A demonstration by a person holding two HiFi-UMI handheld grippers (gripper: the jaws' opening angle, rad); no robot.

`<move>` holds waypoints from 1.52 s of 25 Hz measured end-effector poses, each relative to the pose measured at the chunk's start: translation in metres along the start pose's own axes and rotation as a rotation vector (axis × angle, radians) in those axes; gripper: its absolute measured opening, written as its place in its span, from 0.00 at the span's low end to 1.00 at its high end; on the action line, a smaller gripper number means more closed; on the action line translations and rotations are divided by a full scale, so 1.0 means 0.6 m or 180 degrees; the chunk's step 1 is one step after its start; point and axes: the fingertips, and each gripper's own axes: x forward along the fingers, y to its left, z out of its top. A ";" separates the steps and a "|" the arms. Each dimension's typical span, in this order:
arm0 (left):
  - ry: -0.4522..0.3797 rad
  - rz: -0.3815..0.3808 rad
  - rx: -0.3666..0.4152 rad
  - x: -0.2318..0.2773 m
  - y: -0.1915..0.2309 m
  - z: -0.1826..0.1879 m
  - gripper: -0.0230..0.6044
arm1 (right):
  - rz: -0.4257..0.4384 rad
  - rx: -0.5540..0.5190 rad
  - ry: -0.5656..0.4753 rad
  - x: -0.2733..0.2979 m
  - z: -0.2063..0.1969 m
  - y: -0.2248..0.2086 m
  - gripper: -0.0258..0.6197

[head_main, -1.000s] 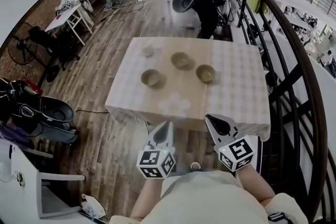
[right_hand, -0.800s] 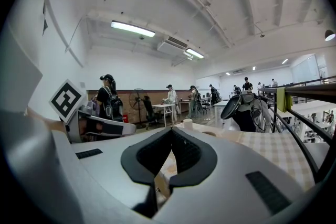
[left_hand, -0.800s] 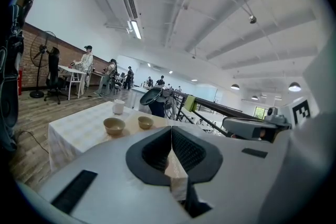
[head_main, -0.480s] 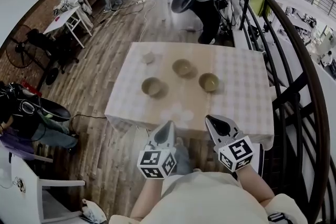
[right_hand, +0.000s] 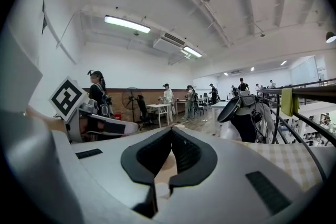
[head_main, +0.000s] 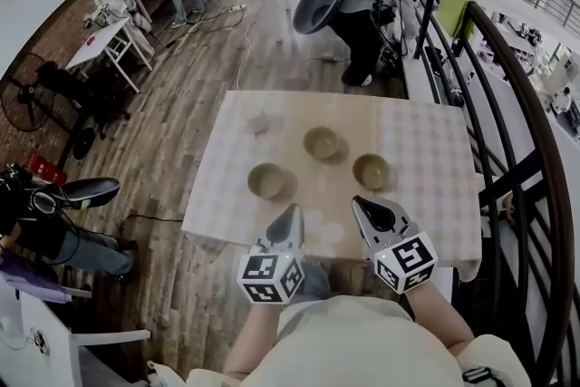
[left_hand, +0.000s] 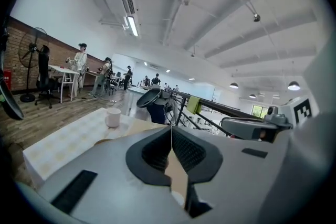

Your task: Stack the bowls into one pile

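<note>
A table [head_main: 426, 149] under a pale checked cloth stands on a wood-plank floor [head_main: 181, 149], with a dark railing [head_main: 507, 104] along its right side. Three round bowls sit upright and apart on the table, mouths up and seemingly empty: one [head_main: 265, 180] front-left, one [head_main: 320, 142] mid-table, one [head_main: 371, 169] front-right, with a white cup [head_main: 258, 121] far-left. At the table's near edge, the left gripper [head_main: 290, 215] and right gripper [head_main: 362, 206] each have jaws pressed together on nothing.
</note>
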 end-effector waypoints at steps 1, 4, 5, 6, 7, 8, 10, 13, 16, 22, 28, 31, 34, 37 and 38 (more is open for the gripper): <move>0.0007 -0.0012 0.0006 0.012 0.007 0.007 0.04 | -0.0007 -0.0004 0.0008 0.013 0.003 -0.005 0.04; 0.0051 -0.0039 0.0009 0.047 0.031 0.022 0.04 | -0.0041 -0.0006 0.0026 0.050 0.008 -0.021 0.04; 0.0077 -0.0047 0.0007 0.059 0.039 0.024 0.04 | -0.0056 -0.0005 0.0033 0.062 0.008 -0.026 0.04; 0.0104 -0.0060 0.0007 0.071 0.046 0.025 0.04 | -0.0074 -0.0004 0.0041 0.073 0.007 -0.031 0.04; 0.0133 -0.0080 0.0010 0.083 0.052 0.027 0.04 | -0.0096 -0.0003 0.0053 0.084 0.007 -0.037 0.04; 0.0161 -0.0106 0.0017 0.095 0.057 0.029 0.04 | -0.0120 0.0000 0.0065 0.095 0.007 -0.043 0.04; 0.0211 -0.0155 0.0041 0.121 0.066 0.035 0.04 | -0.0165 0.0002 0.0091 0.116 0.009 -0.057 0.04; 0.0265 -0.0201 0.0073 0.160 0.087 0.043 0.04 | -0.0209 -0.0024 0.0123 0.155 0.010 -0.074 0.04; 0.0340 -0.0252 0.0102 0.196 0.110 0.042 0.04 | -0.0276 -0.0046 0.0181 0.192 0.002 -0.090 0.04; 0.0633 -0.0440 0.0128 0.274 0.127 0.017 0.04 | -0.0464 -0.0048 0.0387 0.243 -0.029 -0.135 0.04; 0.0883 -0.0523 0.0158 0.342 0.149 -0.015 0.04 | -0.0615 -0.0073 0.0658 0.299 -0.079 -0.177 0.04; 0.1036 -0.0538 0.0128 0.366 0.160 -0.036 0.04 | -0.0693 -0.0059 0.0817 0.320 -0.110 -0.192 0.04; 0.1191 -0.0555 0.0146 0.391 0.168 -0.056 0.05 | -0.0761 -0.0063 0.0986 0.339 -0.142 -0.210 0.04; 0.1386 -0.0637 0.0172 0.407 0.170 -0.081 0.18 | -0.0817 -0.0082 0.1182 0.351 -0.172 -0.223 0.04; 0.1438 -0.0650 0.0179 0.411 0.170 -0.088 0.19 | -0.0831 -0.0078 0.1256 0.353 -0.182 -0.227 0.04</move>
